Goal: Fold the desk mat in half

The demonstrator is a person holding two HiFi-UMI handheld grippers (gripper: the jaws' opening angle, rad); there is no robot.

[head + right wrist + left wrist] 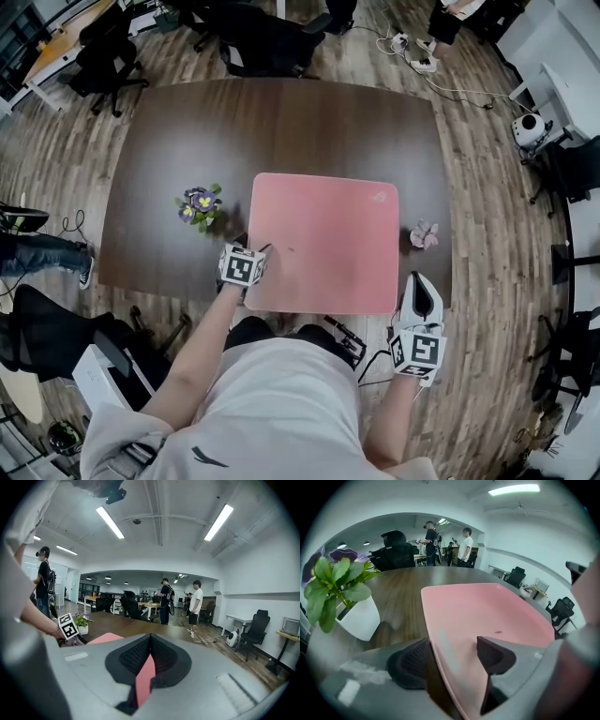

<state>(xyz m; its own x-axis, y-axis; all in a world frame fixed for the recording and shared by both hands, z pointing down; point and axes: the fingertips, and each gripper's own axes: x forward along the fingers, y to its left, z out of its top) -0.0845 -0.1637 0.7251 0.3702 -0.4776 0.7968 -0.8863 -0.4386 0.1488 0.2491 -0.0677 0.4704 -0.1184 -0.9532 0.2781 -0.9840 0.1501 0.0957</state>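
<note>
The pink desk mat [323,239] lies flat on the dark wooden table [281,122]. My left gripper [253,249] is at the mat's near left corner. In the left gripper view the gripper [452,656] is open, and the mat's left edge [440,648] runs between the two black pads without being pinched. My right gripper [418,283] sits at the mat's near right corner, by the table's front edge. In the right gripper view the gripper [150,639] has its pads closed together, with a strip of the pink mat [143,681] caught between them.
A white pot of purple flowers [199,206] stands just left of the mat, close to my left gripper [356,616]. A small pink flower ornament [424,234] sits right of the mat. Office chairs [108,52] ring the table, and people [194,604] stand further back.
</note>
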